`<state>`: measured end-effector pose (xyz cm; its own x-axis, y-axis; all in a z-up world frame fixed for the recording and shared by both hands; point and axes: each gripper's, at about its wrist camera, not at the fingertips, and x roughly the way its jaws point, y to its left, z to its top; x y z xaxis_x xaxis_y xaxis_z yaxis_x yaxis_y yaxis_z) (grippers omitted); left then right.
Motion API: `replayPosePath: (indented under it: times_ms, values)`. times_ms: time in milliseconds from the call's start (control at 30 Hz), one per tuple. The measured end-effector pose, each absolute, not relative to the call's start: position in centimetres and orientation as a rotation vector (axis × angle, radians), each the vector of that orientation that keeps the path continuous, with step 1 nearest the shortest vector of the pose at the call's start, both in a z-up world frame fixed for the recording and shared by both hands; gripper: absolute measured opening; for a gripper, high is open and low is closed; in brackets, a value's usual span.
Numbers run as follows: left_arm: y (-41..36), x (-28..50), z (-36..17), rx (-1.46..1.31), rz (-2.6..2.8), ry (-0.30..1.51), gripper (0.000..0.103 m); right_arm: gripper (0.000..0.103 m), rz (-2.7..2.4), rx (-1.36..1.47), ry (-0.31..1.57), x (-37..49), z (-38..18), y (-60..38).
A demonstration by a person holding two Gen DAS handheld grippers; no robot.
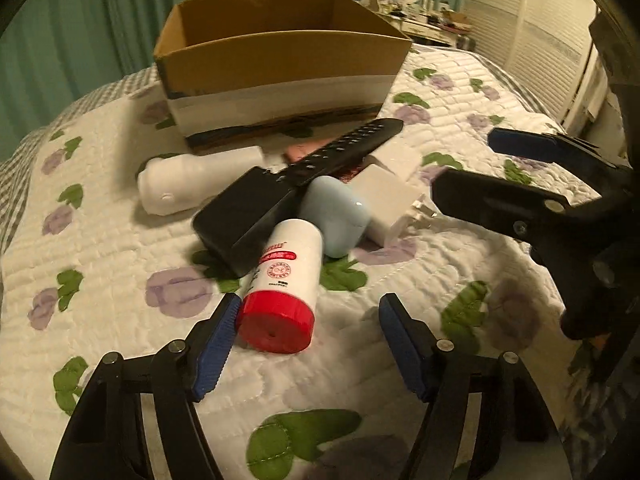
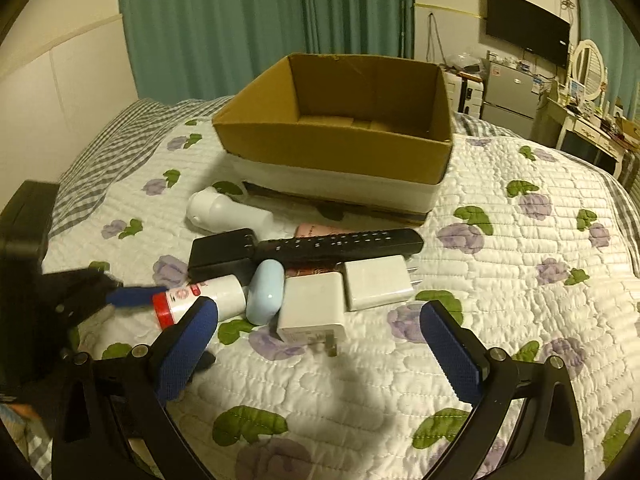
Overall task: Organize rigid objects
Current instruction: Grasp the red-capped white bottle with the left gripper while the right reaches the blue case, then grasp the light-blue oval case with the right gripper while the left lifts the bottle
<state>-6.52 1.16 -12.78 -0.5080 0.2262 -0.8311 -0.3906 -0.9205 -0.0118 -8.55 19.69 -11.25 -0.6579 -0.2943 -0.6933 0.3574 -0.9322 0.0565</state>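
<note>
Bottle (image 1: 286, 280): rigid, light, smooth plastic, judged liable to roll; best gripped across the red cap (image 1: 276, 326). Left gripper (image 1: 306, 336) is spread around that cap, unclamped. Right gripper (image 2: 320, 344) stands wide, empty.

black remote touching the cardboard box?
Apart. The right wrist view shows bare quilt between the remote and the foot of the box; the left wrist view is too foreshortened to tell.
</note>
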Motion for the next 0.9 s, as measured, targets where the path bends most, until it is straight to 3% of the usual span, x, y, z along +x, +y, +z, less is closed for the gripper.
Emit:
replayPosePath:
  times_ms: [100,167,233,433,667,800,900]
  values:
    - [2.0,-7.9,-13.2,-1.324,2.444,0.264,0.064,0.102,-2.576,1.058,0.127,-8.5,-11.3,19.7]
    - [2.0,-9.5,-14.0,-1.372,2.456,0.253,0.039,0.102,-2.577,1.056,0.136,-8.4,-11.2,19.7]
    - [1.6,-9.9,-14.3,-1.389,2.425,0.174,0.037,0.102,-2.580,1.052,0.143,-8.3,-11.1,19.7]
    - [0.9,-8.1,-13.6,-1.359,2.468,0.168,0.036,0.102,-2.574,1.073,0.181,-8.5,-11.5,19.1]
    - [-2.9,-7.0,-9.8,-1.234,2.703,0.060,0.036,0.101,-2.476,1.108,0.292,-9.5,-12.8,15.8]
    - [-4.8,-7.4,-9.4,-1.218,2.797,0.039,0.036,0.090,-2.383,1.176,0.363,-10.8,-14.6,13.0]
    - [-5.8,-7.5,-10.0,-1.240,2.806,0.026,0.036,0.070,-2.331,1.191,0.413,-11.0,-15.7,11.4]
